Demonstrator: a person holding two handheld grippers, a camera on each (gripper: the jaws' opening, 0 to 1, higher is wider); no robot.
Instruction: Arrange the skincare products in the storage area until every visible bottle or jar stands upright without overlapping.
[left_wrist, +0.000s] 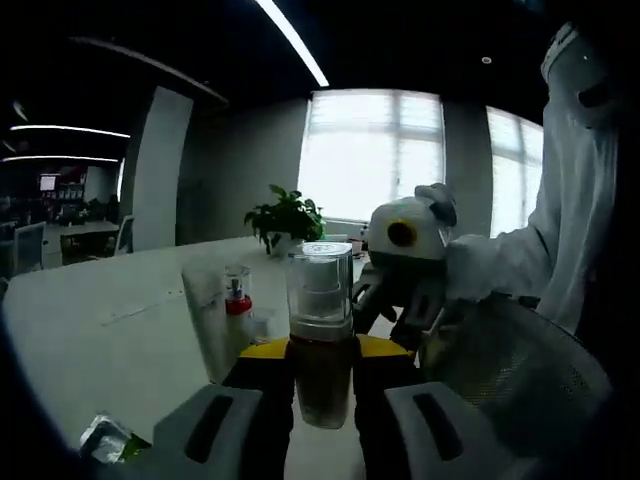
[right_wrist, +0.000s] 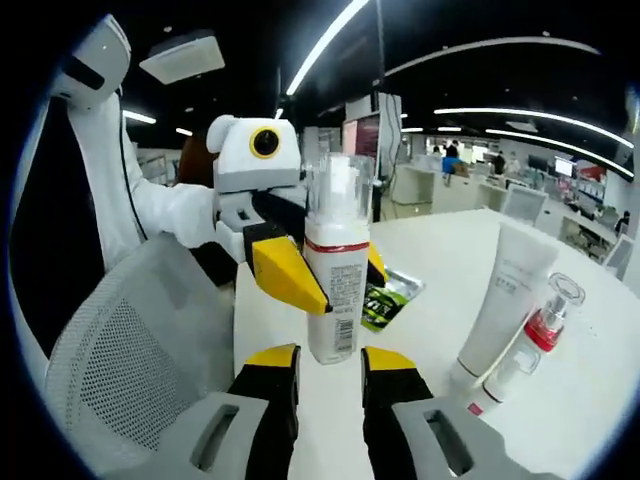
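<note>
A white pump bottle (right_wrist: 335, 275) with a red band and a clear cap stands upright over the white table (right_wrist: 420, 330). My left gripper (right_wrist: 300, 270) is shut on its middle, with yellow jaws on both sides. The left gripper view shows that bottle (left_wrist: 320, 320) between my left gripper's (left_wrist: 322, 375) own jaws. My right gripper (right_wrist: 330, 375) is open, its yellow tips just short of the bottle's base and level with it. It also shows beyond the bottle, the right gripper (left_wrist: 395, 285) held by a gloved hand. A white tube (right_wrist: 500, 300) and a small red-collared bottle (right_wrist: 535, 335) stand together at the right.
A green packet (right_wrist: 385, 295) lies flat on the table behind the bottle. A grey mesh chair (right_wrist: 130, 340) sits at the table's edge beside a person in white (right_wrist: 95, 150). A potted plant (left_wrist: 285, 215) stands at the far side of the table.
</note>
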